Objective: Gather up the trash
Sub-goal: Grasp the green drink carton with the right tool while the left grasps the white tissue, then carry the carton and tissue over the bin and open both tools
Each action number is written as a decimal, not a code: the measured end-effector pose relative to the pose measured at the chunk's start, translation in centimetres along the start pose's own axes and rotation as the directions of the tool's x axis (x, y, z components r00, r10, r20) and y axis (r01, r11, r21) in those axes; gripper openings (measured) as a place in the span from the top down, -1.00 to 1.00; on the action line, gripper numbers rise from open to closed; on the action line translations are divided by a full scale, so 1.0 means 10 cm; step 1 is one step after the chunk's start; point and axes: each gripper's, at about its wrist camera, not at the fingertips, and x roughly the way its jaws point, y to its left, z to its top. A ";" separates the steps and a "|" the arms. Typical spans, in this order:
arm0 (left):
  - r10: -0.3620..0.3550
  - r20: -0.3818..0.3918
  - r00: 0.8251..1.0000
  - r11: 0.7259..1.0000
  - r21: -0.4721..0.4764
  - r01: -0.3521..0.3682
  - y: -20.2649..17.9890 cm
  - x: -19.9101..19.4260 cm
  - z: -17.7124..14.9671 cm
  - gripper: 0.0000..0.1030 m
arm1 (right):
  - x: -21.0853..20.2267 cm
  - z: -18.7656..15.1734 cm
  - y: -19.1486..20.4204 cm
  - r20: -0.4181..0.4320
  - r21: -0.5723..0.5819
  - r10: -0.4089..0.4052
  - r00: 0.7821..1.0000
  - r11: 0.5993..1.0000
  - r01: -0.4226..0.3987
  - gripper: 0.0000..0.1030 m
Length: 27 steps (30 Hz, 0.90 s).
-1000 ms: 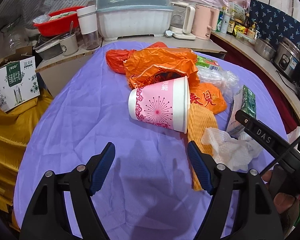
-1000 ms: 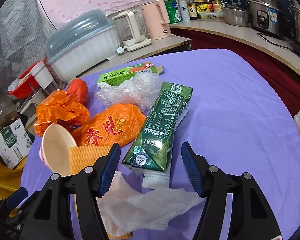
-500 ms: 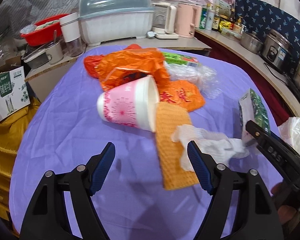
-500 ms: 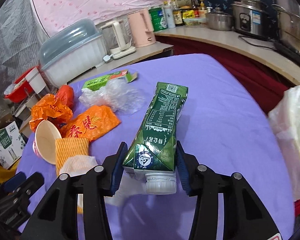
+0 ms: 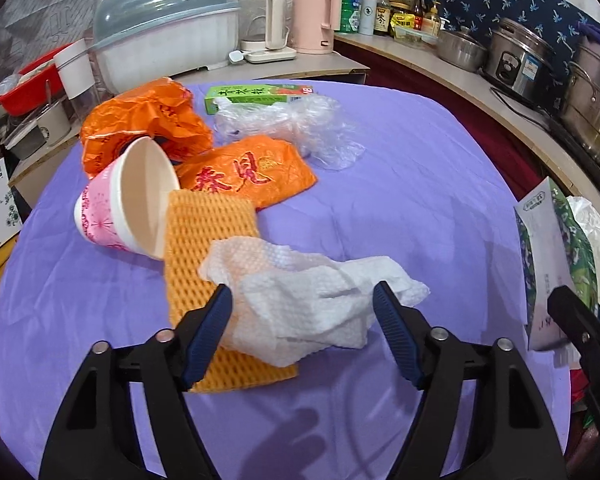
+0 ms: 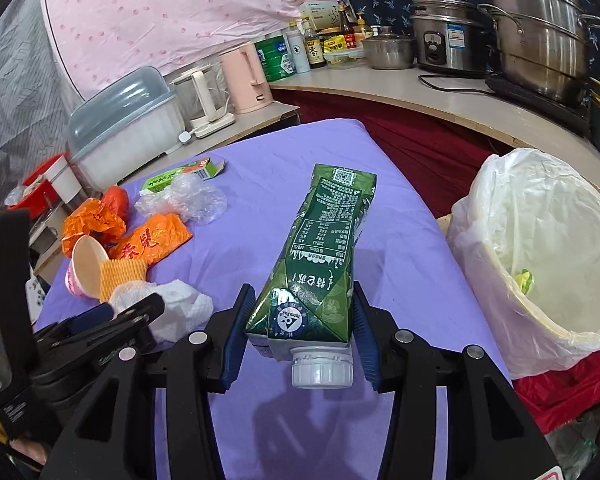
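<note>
My right gripper (image 6: 302, 300) is shut on a green drink carton (image 6: 324, 240), cap end toward the camera, held above the purple table (image 6: 400, 248). The same carton (image 5: 552, 240) shows at the right edge of the left wrist view. A crumpled white tissue (image 5: 300, 276) lies between the closing jaws of my left gripper (image 5: 302, 292), which do not press it. It lies partly on an orange foam net (image 5: 204, 232). A pink paper cup (image 5: 116, 208) lies on its side beside the net. A white-lined trash bin (image 6: 540, 248) stands off the table's right side.
Two orange bags (image 5: 248, 172) (image 5: 140, 120), a clear plastic wrap (image 5: 292, 124) and a small green box (image 5: 256, 96) lie at the table's far side. Kettles, a covered dish rack (image 5: 164, 44) and steel pots (image 6: 540, 40) crowd the counters behind.
My right gripper shut on the carton, lifted it and carried it toward the bin. My left gripper moved right from the cup to the tissue, and its jaws narrowed a little.
</note>
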 end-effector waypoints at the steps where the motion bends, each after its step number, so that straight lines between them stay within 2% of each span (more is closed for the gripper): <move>1: -0.003 -0.003 1.000 1.000 0.003 0.003 -0.02 0.00 -0.01 -0.13 | -0.01 -0.01 -0.01 0.000 0.000 -0.001 1.000 1.000 0.001 0.12; 5: -0.007 -0.016 1.000 1.000 0.015 0.007 -0.08 0.02 -0.01 0.41 | -0.05 -0.07 -0.05 -0.003 0.006 0.006 1.000 1.000 -0.006 0.12; 6: -0.006 -0.020 1.000 1.000 0.015 0.006 -0.08 0.03 -0.01 0.48 | -0.05 -0.07 -0.06 -0.004 0.009 0.009 1.000 1.000 -0.009 0.12; 8: -0.010 -0.027 1.000 1.000 0.018 0.011 -0.09 0.03 -0.02 0.78 | -0.06 -0.09 -0.07 -0.004 0.013 0.012 1.000 1.000 -0.012 0.12; 16: -0.024 -0.001 1.000 0.999 0.030 0.024 -0.18 -0.17 -0.02 0.88 | -0.20 -0.11 -0.11 0.011 0.015 0.028 1.000 1.000 -0.028 0.12; 27: -0.090 0.094 0.992 0.993 0.091 0.081 -0.61 -0.75 0.08 0.88 | -0.68 -0.01 -0.35 0.110 0.045 0.024 0.994 0.999 -0.029 0.12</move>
